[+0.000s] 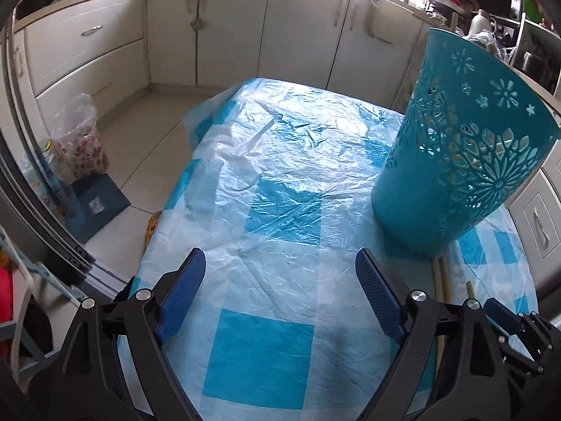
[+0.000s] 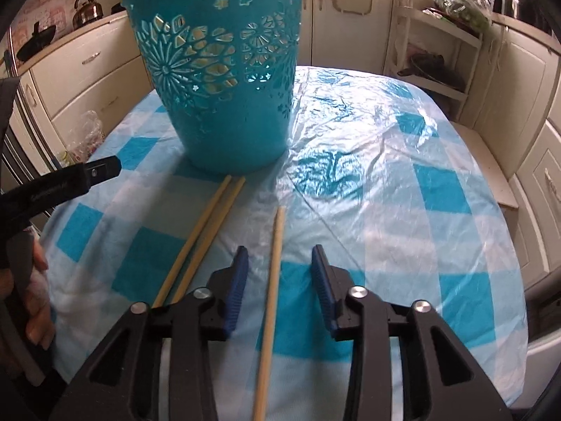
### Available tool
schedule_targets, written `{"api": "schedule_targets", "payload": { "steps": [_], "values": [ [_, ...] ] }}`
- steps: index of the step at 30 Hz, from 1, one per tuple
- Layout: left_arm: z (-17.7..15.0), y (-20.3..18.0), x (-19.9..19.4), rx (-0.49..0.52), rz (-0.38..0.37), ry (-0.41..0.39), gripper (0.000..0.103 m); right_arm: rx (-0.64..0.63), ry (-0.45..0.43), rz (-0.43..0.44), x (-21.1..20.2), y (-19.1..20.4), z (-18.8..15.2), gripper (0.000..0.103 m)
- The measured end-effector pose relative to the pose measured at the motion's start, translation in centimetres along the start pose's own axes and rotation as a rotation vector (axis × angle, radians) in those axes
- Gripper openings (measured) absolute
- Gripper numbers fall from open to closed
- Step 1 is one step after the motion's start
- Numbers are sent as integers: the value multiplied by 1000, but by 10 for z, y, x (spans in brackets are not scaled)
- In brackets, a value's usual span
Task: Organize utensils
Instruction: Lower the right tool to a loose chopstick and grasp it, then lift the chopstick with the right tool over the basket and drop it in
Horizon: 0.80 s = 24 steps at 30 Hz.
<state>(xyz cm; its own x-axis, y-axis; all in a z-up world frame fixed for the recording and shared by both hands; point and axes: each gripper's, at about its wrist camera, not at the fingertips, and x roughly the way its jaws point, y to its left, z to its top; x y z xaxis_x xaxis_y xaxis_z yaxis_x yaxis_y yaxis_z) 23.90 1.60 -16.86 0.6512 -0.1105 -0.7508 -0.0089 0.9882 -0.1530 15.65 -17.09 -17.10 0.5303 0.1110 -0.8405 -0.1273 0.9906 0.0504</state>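
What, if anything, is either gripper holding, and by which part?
Nothing is held. The left gripper is open over bare cloth; the right gripper is open, straddling a single chopstick without touching it.

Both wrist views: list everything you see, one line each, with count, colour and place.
basket: one, teal, cut-out flowers, upright on the table's far left.
paired chopsticks: two, pale wood, side by side, tips at the basket's base.
single chopstick: one, pale wood, lying between the right fingers.
tablecloth: one, blue and white check under clear plastic.
cabinets: cream, along the walls.
kettle: one, metallic, on the counter.
left gripper: open, over bare cloth.
right gripper: open, straddling the single chopstick.
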Motion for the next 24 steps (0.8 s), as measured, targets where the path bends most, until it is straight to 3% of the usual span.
{"api": "schedule_targets", "payload": {
  "steps": [1,2,5,10,15,20,24],
  "values": [
    [0,1,0,-4,-1,-3,84,-3,7,-2,0,0,1,9],
    [-1,1,-1,-5,-4,-5,84,-3,19,6,0,0,2,8],
    [-1,0,1,-1,-11,4,84,8,38,13,-2,-5,0,8],
    [-2,-1,3,-3,-10,15,84,-125,36,-44,-3,6,-1,9],
    [-3,-2,3,-1,-2,9,84,8,58,30,-5,-14,-2,6],
    [-3,-6,1,19,5,5,84,-102,57,-20,-5,-1,-3,6],
    [-3,-7,0,20,2,6,84,62,83,98,-6,-25,-2,6]
  ]
}}
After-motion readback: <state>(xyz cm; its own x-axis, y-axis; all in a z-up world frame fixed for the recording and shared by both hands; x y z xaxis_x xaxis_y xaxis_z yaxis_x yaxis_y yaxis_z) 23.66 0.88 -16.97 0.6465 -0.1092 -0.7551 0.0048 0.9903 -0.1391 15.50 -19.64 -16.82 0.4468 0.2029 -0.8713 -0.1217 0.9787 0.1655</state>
